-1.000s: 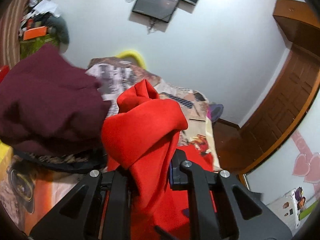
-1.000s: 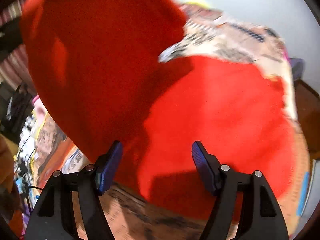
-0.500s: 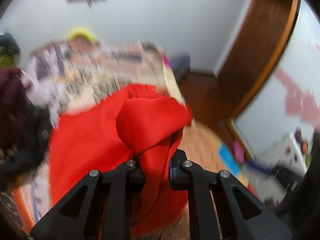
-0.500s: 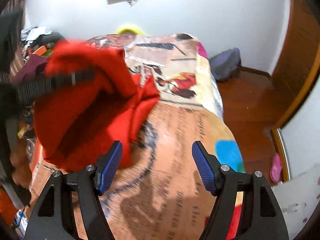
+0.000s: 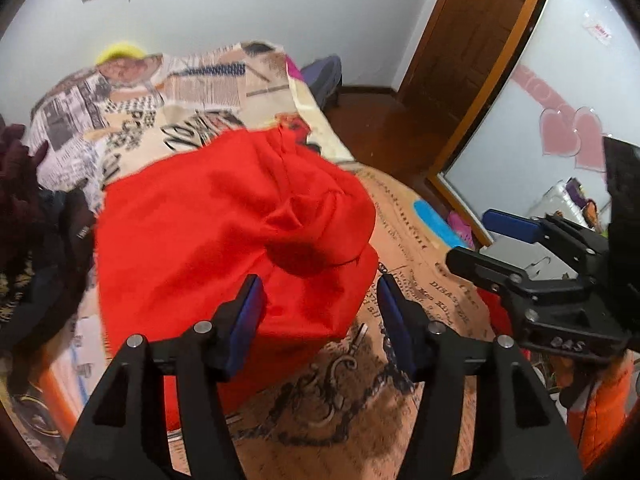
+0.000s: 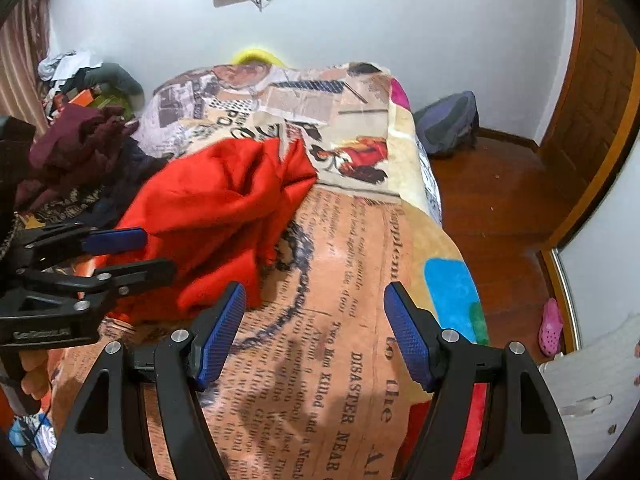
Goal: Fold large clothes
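Observation:
A large red garment (image 5: pixel 224 232) lies bunched in a loose heap on the newspaper-print blanket (image 5: pixel 404 248). My left gripper (image 5: pixel 320 300) hovers just over the heap's near edge. Its jaws are opening, and red cloth shows between them without the pads pressing on it. In the right wrist view the same red garment (image 6: pixel 216 216) sits left of centre, with the left gripper (image 6: pixel 132 252) beside it. My right gripper (image 6: pixel 316 320) stands open over bare blanket (image 6: pixel 352 280), to the right of the cloth, with nothing between its fingers. It also shows as the right gripper (image 5: pixel 508 240) at the edge of the left wrist view.
A pile of maroon and dark clothes (image 6: pixel 76 140) lies at the bed's left side. A dark backpack (image 6: pixel 448 120) rests on the wooden floor (image 6: pixel 496 200) by the wall. A pink shoe (image 6: pixel 550 326) lies near the mirror frame. A wooden door (image 5: pixel 472 40) stands at the right.
The left jaws were shut on a hanging fold of red cloth and have now parted; the cloth has dropped onto the bed. The right gripper swung right, off the garment.

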